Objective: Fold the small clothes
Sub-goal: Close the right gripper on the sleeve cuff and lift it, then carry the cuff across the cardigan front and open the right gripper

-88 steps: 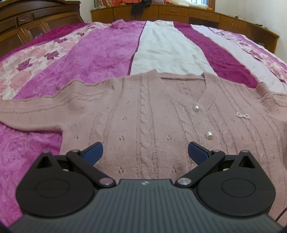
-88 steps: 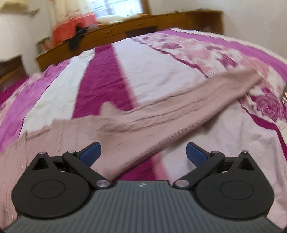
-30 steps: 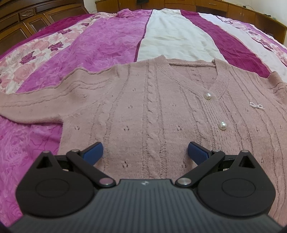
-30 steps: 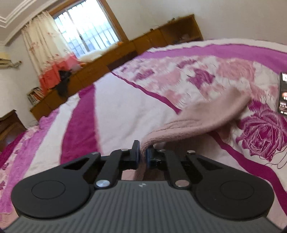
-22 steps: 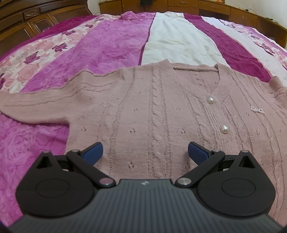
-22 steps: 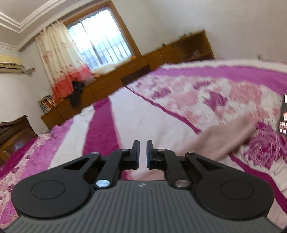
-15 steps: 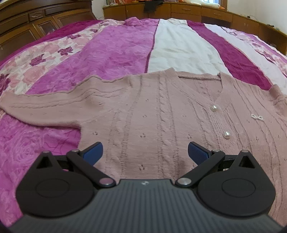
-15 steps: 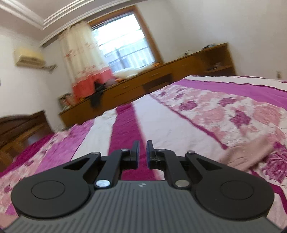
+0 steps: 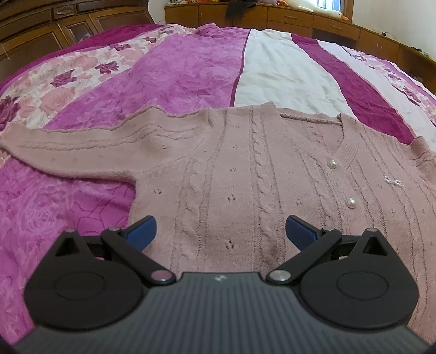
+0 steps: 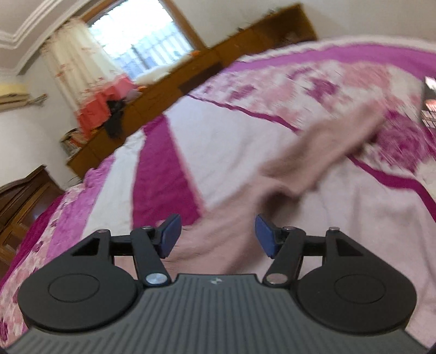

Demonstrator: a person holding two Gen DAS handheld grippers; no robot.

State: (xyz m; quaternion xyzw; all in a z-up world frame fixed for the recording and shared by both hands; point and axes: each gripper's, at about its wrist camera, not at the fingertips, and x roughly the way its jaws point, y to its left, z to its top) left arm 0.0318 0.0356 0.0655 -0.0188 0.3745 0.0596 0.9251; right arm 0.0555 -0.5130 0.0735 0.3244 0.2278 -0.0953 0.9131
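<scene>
A bedroom is seen, with a bed covered by a bedspread (image 9: pixel 174 73) striped in magenta, white and rose-patterned pink. Low wooden cabinets (image 9: pixel 294 19) are lined along the far wall beyond the bedspread, and a curtained window (image 10: pixel 141 40) is set above them in the right wrist view.

A dusty-pink knitted cardigan (image 9: pixel 245 174) is laid flat, front up, on the near part of the bedspread. Its V-neck is turned toward the cabinets. 2 pearl buttons (image 9: pixel 332 164) are fastened down its front, and a small silver emblem (image 9: pixel 393 180) is stitched just beside them. One sleeve (image 9: pixel 68 147) is stretched out sideways from the cardigan's body across the magenta stripe.

The left gripper (image 9: pixel 219 231) is held above the cardigan's lower body with its blue pads spread wide; nothing is gripped.

In the blurred right wrist view, the other sleeve (image 10: pixel 321 147) is seen lying loosely across the bedspread, away from the cabinets. The right gripper (image 10: pixel 218 235) is being opened above the cardigan's knit, and no cloth is pressed between its pads. A dark flat object (image 10: pixel 429 100) is seen on the bedspread beyond the sleeve's cuff.
</scene>
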